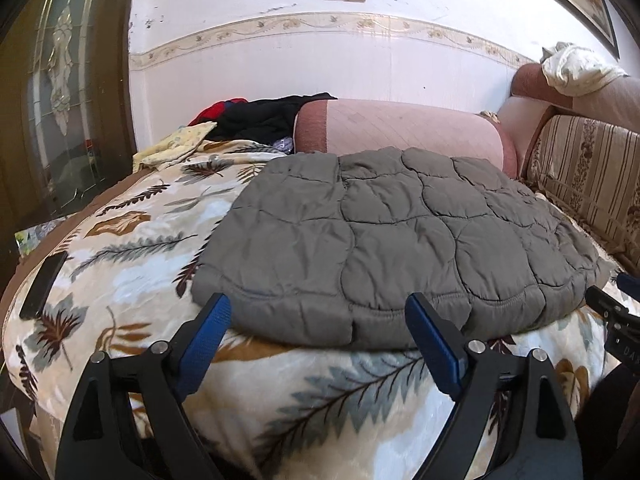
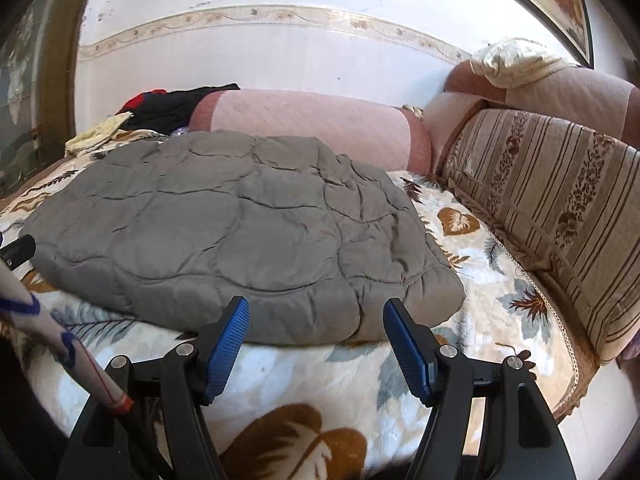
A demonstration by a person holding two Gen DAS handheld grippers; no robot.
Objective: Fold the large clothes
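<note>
A grey quilted puffy garment [image 1: 392, 232] lies folded into a flat pad on the leaf-patterned blanket [image 1: 132, 240]. In the right wrist view the same garment [image 2: 224, 224] fills the middle. My left gripper [image 1: 318, 306] hangs just short of the garment's near hem, jaws wide apart, blue pads bare. My right gripper [image 2: 316, 312] stands open too, in front of the near right corner of the garment, with nothing between its pads. Neither gripper touches the cloth. Part of the right gripper [image 1: 616, 316] shows at the right edge of the left wrist view.
A pink bolster [image 1: 400, 128] lies behind the garment against the wall. Dark and red clothes [image 1: 260, 116] are piled at the back left. A striped sofa back [image 2: 552, 208] runs along the right. A black phone [image 1: 44, 284] lies on the blanket's left edge. A sleeve [image 2: 60, 340] crosses the lower left.
</note>
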